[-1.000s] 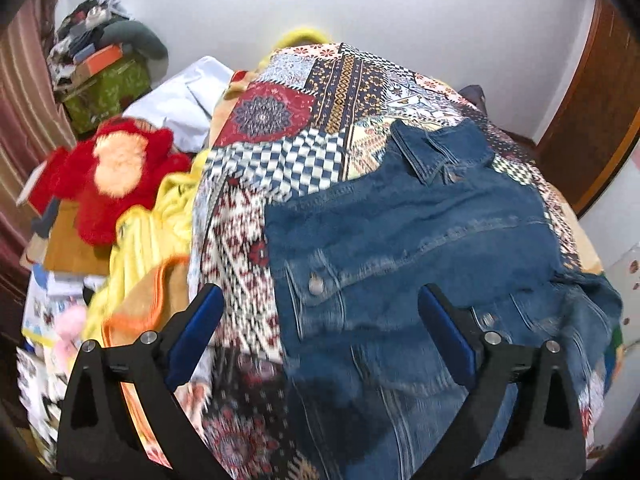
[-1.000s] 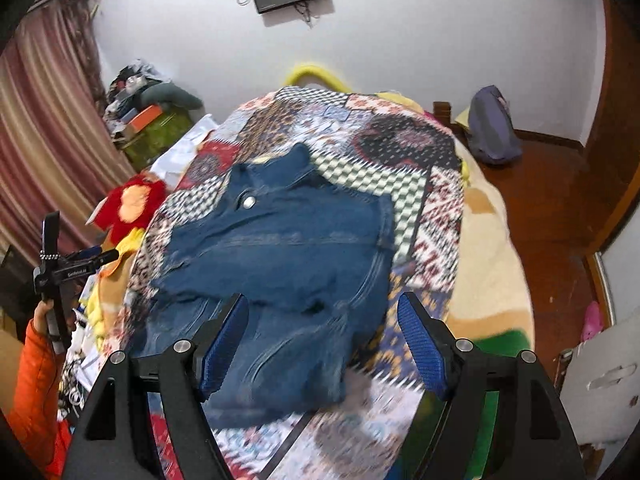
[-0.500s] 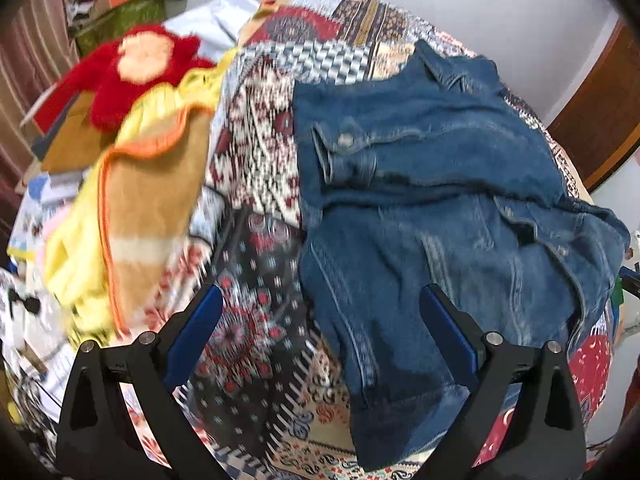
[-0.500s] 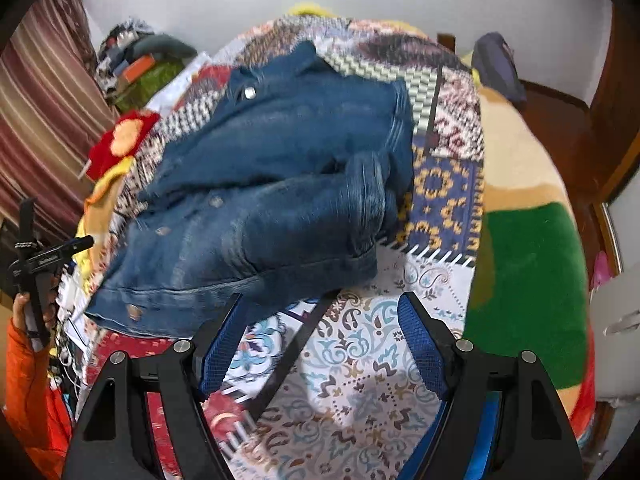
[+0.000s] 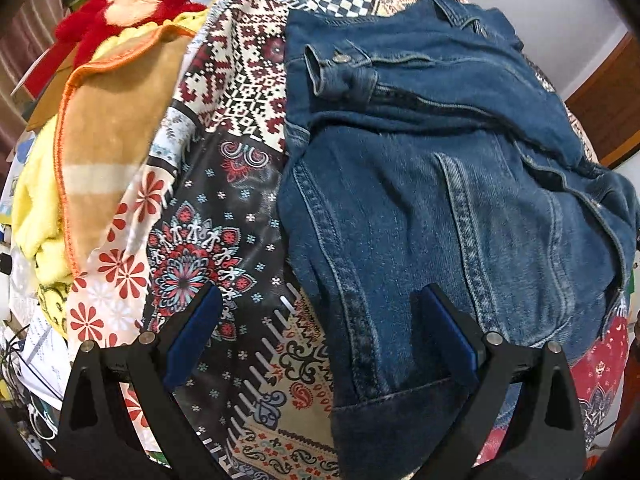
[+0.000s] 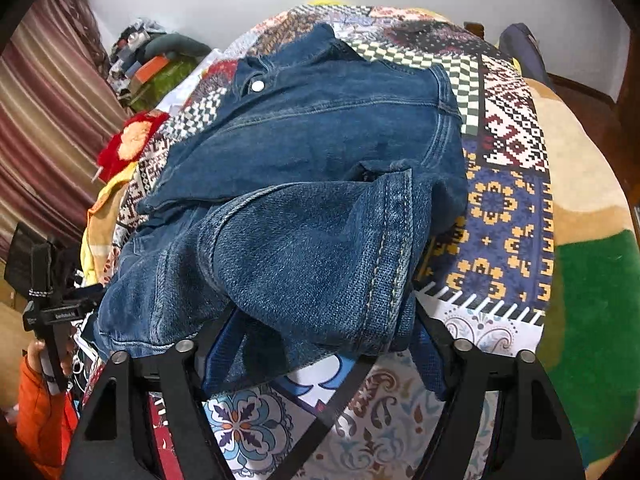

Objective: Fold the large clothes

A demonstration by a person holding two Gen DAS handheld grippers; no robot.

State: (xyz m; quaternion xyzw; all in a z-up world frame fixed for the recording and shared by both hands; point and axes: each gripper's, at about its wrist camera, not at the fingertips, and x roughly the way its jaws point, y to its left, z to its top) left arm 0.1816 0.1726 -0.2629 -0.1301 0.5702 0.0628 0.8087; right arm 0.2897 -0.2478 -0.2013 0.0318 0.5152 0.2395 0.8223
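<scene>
No readable text anywhere. Only candidate: a small white printed label on the black device (image 6: 52, 314) held by a hand at the left edge of the right wrist view, too small and blurred to make out. Printed paper (image 5: 38, 344) at the bed's left edge in the left wrist view shows no legible letters. Denim jacket (image 5: 420, 200) has metal snap buttons (image 6: 257, 86) with no visible stamp and no brand tag in sight. Patchwork bedspread (image 5: 240, 92) carries ornament patterns only, with no words and no numbers.
</scene>
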